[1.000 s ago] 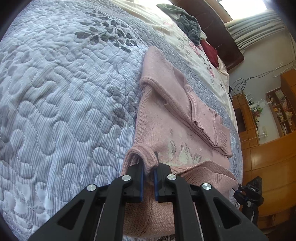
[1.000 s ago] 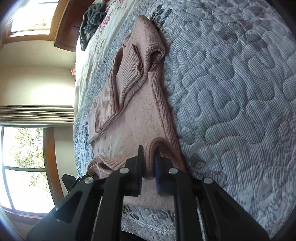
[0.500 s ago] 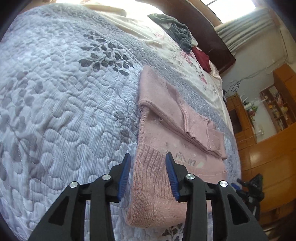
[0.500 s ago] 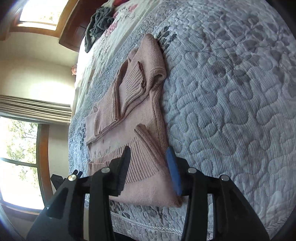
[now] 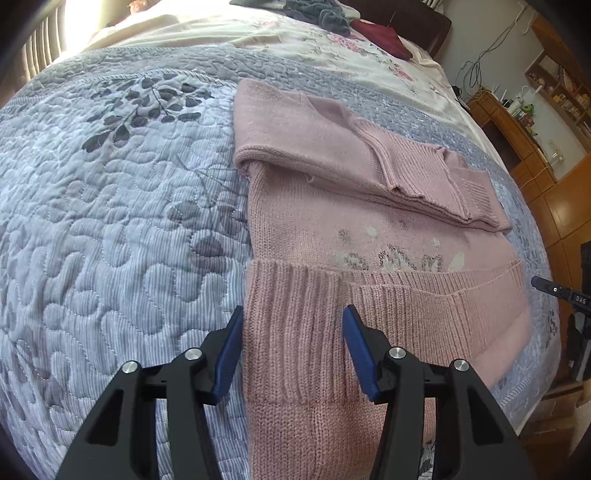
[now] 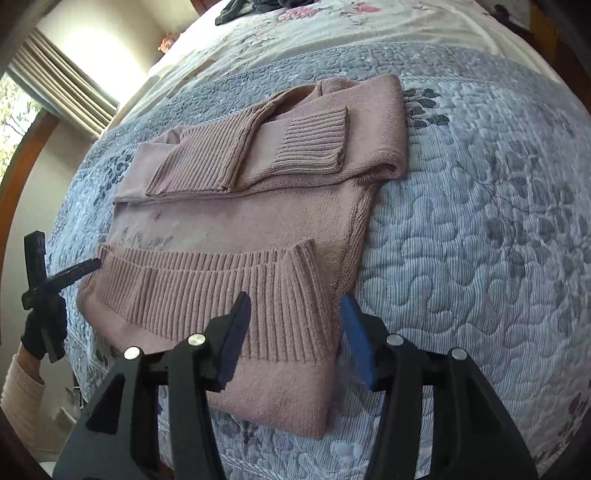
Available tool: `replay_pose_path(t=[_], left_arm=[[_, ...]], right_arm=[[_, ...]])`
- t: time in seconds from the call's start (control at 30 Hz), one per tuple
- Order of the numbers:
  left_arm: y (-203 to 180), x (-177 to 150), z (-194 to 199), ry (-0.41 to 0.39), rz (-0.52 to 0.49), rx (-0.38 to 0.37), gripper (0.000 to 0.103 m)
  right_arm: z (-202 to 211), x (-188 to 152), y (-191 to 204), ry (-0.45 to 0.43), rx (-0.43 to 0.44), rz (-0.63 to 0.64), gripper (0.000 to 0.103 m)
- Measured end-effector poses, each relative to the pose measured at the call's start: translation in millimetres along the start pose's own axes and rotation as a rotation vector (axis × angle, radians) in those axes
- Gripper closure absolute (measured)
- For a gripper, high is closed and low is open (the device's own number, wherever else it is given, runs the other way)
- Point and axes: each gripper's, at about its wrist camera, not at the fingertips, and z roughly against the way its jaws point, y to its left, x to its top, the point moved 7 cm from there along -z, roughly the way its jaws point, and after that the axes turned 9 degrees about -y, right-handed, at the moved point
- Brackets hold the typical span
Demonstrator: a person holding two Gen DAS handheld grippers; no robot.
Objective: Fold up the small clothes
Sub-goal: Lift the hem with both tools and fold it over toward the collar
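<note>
A small pink knitted sweater (image 5: 332,221) lies flat on the quilted bed, sleeves folded across its chest and its ribbed hem (image 5: 295,302) turned up over the lower body. In the right wrist view the same sweater (image 6: 251,218) shows with the ribbed hem (image 6: 207,284) folded up. My left gripper (image 5: 293,349) is open above the hem's left corner, nothing between its blue pads. My right gripper (image 6: 293,338) is open above the hem's right corner. The left gripper (image 6: 64,278) also appears at the far left, held by a gloved hand (image 6: 42,325).
The grey-blue quilt (image 5: 110,203) covers the bed around the sweater. A floral sheet (image 5: 295,40) lies farther back with a grey garment (image 5: 325,11) and a dark red one (image 5: 380,35). Wooden furniture (image 5: 517,129) stands to the right. A curtained window (image 6: 59,85) is at the left.
Both grippers were shut on the sweater's hem corners one second ago. They have let go, opened, and pulled back, leaving the hem folded up over the body.
</note>
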Motion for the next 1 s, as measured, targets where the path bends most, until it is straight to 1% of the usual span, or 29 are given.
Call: replay_pose_path(t=[0.03, 0.1, 0.13, 0.2, 0.23, 0.27, 0.3, 0.33, 0.4, 0.5, 0.7, 0.8, 0.9, 1.0], left_arm=[[-2, 0, 0, 0.001, -0.011, 0.005, 0.061], [-5, 0, -1, -0.003, -0.027, 0.0, 0.072], [-7, 0, 0, -0.006, -0.035, -0.003, 0.073], [-8, 1, 0, -0.012, -0.049, -0.003, 0.079], [-9, 0, 1, -0.013, -0.052, -0.006, 0.081], [-10, 1, 1, -0.015, -0.054, -0.009, 0.083], [-10, 1, 2, -0.02, -0.058, -0.008, 0.084], [-12, 2, 4, -0.028, -0.065, -0.007, 0.084], [-15, 1, 11, -0.047, -0.075, -0.011, 0.086], [-20, -3, 26, -0.076, -0.074, -0.046, 0.088], [-31, -12, 64, -0.155, -0.073, -0.088, 0.089], [-36, -13, 82, -0.202, -0.082, -0.082, 0.09], [-43, -3, 98, -0.256, -0.088, -0.088, 0.09], [-52, 19, 111, -0.311, -0.086, -0.1, 0.09]], right_arm=[[-4, 1, 2, 0.003, -0.009, 0.023, 0.052], [-15, 3, 7, 0.016, -0.031, 0.069, 0.052], [-21, 4, 7, 0.025, -0.053, 0.09, 0.052], [-32, 4, 9, 0.042, -0.081, 0.125, 0.053], [-37, 2, 9, 0.051, -0.088, 0.138, 0.058], [-39, 0, 10, 0.057, -0.089, 0.15, 0.075], [-40, -2, 11, 0.061, -0.078, 0.158, 0.089], [-38, -3, 13, 0.051, -0.073, 0.161, 0.09], [-28, -5, 16, 0.02, -0.07, 0.172, 0.093], [-6, -12, 23, -0.027, -0.045, 0.182, 0.093], [42, -24, 33, -0.11, 0.033, 0.124, 0.094], [60, -25, 38, -0.142, 0.051, 0.106, 0.094], [78, -16, 43, -0.181, 0.079, 0.089, 0.094], [94, 4, 46, -0.229, 0.11, 0.07, 0.094]])
